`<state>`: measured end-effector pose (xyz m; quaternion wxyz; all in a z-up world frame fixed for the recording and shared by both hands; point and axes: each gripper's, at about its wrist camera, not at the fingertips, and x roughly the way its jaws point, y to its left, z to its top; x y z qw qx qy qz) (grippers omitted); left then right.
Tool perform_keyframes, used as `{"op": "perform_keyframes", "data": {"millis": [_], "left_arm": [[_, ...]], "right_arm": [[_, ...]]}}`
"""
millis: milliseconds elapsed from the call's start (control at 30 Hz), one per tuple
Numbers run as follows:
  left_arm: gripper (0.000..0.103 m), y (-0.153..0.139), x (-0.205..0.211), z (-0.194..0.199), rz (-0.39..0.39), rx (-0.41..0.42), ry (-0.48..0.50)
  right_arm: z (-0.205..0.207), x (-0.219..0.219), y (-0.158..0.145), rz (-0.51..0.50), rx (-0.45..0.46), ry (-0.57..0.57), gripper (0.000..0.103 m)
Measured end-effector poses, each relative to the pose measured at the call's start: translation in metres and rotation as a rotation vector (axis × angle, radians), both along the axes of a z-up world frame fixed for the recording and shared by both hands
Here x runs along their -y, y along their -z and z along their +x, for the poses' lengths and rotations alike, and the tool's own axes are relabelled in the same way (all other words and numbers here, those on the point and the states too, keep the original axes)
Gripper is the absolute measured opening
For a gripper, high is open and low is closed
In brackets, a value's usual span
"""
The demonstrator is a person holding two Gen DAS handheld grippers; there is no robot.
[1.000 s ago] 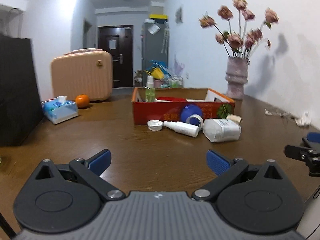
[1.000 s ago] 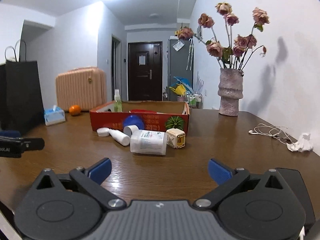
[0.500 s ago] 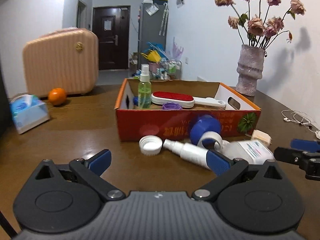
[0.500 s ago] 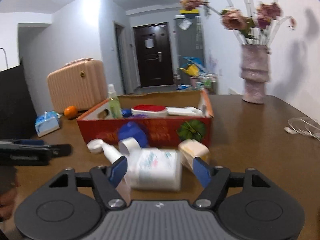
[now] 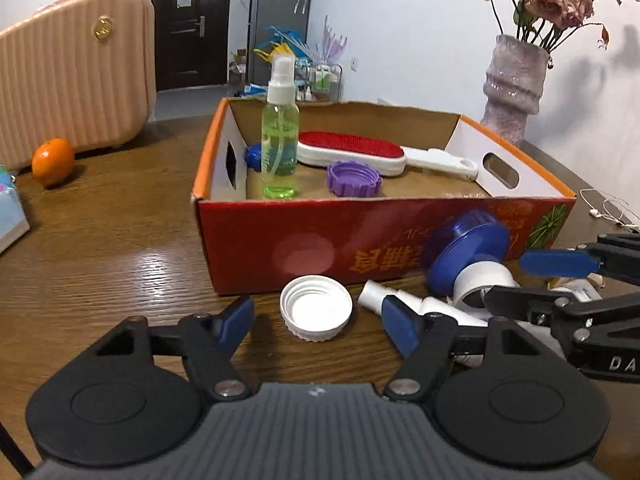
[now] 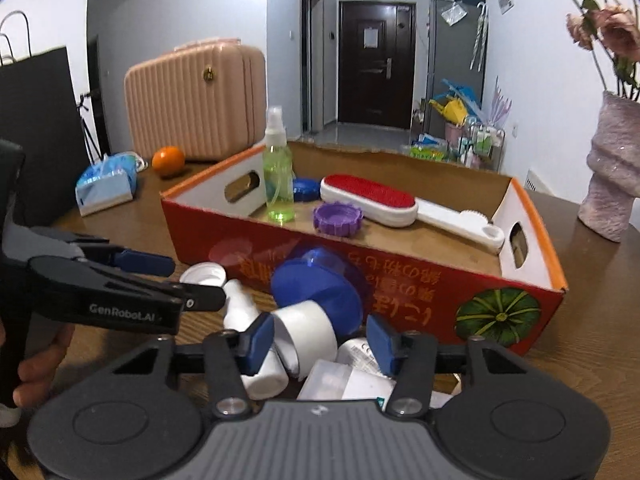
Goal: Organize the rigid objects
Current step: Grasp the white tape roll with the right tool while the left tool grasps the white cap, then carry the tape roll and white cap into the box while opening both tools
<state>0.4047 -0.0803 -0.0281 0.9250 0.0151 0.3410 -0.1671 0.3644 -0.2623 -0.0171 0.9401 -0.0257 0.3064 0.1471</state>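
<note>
A red cardboard box (image 5: 280,248) (image 6: 400,280) holds a green spray bottle (image 5: 280,140), a red-and-white brush (image 5: 352,152), a purple cap (image 5: 354,176) and a blue cap (image 5: 254,156). In front of it, a white screw cap (image 5: 316,306) lies between the closing jaws of my left gripper (image 5: 318,320), and the pads are clear of it. My right gripper (image 6: 320,340) is closing around a white cylinder with a wide blue top (image 6: 306,332). Its left pad is close to the cylinder and the right pad stands off. A white spray bottle (image 6: 240,308) and a labelled white bottle (image 6: 352,380) lie beside it.
On the wooden table to the left are an orange (image 5: 52,160), a pink suitcase (image 5: 76,68), a tissue pack (image 6: 106,184) and a black bag (image 6: 40,120). A vase of dried flowers (image 5: 514,84) and an earphone cable (image 5: 608,208) are to the right.
Both grippers have moved forward to the items lying in front of the box, tilting downward. Both pairs of jaws have narrowed from wide open.
</note>
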Motion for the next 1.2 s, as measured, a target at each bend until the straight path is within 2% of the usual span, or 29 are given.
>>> {"op": "perform_keyframes", "data": {"millis": [33, 67, 100, 133, 167, 333, 500, 667, 867, 1200], "left_arm": [[0.064, 0.001, 0.001, 0.002, -0.004, -0.008, 0.003], [0.059, 0.003, 0.001, 0.005, -0.008, -0.017, 0.003], [0.048, 0.004, 0.001, 0.005, -0.006, -0.009, 0.0], [0.042, 0.005, 0.002, 0.004, 0.001, -0.001, -0.002], [0.041, 0.005, 0.002, 0.003, 0.013, 0.006, -0.004], [0.04, -0.002, 0.0, -0.007, 0.014, 0.028, 0.0], [0.04, -0.023, -0.008, -0.036, -0.006, 0.078, -0.024], [0.04, -0.058, -0.015, -0.092, -0.032, 0.172, -0.039], [0.04, -0.09, -0.024, -0.163, -0.066, 0.27, -0.091], [0.04, -0.124, -0.034, -0.251, -0.098, 0.384, -0.137]], "right_arm": [[0.002, -0.002, 0.002, -0.006, -0.011, -0.006, 0.044], [0.003, -0.003, 0.004, -0.008, -0.022, -0.013, 0.036], [0.004, -0.004, 0.006, -0.009, -0.024, -0.016, 0.031], [0.004, -0.005, 0.007, -0.008, -0.026, -0.015, 0.024], [0.004, -0.005, 0.007, -0.002, -0.028, -0.014, 0.023], [-0.004, -0.004, 0.001, 0.013, 0.003, -0.005, 0.022], [-0.031, 0.001, -0.024, -0.003, 0.076, 0.014, 0.022], [-0.076, 0.005, -0.052, 0.023, 0.164, 0.013, 0.022], [-0.132, 0.006, -0.07, 0.08, 0.209, 0.013, 0.022], [-0.213, 0.004, -0.093, 0.111, 0.294, 0.005, 0.022]]}}
